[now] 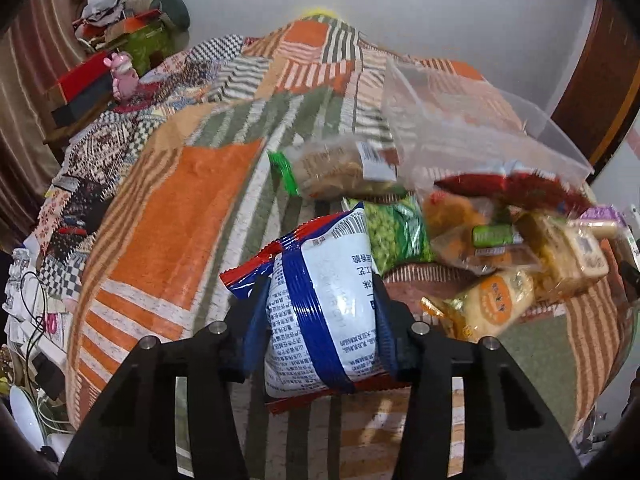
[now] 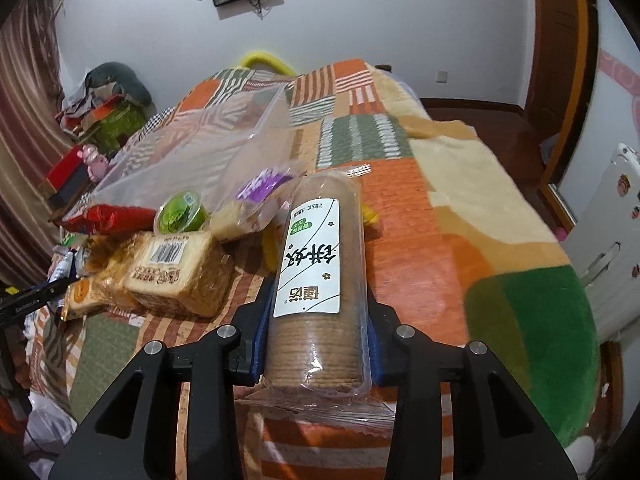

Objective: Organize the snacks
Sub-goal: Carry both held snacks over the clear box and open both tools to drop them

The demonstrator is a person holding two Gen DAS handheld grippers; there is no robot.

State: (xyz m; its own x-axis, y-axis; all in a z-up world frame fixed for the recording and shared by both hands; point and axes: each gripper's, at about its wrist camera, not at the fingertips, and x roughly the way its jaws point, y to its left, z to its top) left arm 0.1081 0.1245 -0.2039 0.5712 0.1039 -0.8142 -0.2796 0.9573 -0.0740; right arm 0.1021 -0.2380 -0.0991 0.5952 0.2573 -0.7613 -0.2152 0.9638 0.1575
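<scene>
My left gripper (image 1: 320,300) is shut on a white, blue and red snack bag (image 1: 320,304) and holds it above the patchwork blanket. My right gripper (image 2: 320,308) is shut on a long clear sleeve of round brown biscuits (image 2: 316,276) with a white label. A clear plastic bin (image 1: 472,128) lies beyond the snack pile; it also shows in the right wrist view (image 2: 192,148). The pile holds a green pea bag (image 1: 394,236), a red bag (image 2: 108,218), a bread pack (image 2: 180,276), a green jelly cup (image 2: 180,212) and other packets.
The bed's blanket (image 2: 460,216) stretches right of the pile. A cluttered side table with a red box (image 1: 86,76) and pink toy (image 1: 122,74) stands far left. A wooden door frame (image 2: 560,60) and white furniture (image 2: 604,240) are at the right.
</scene>
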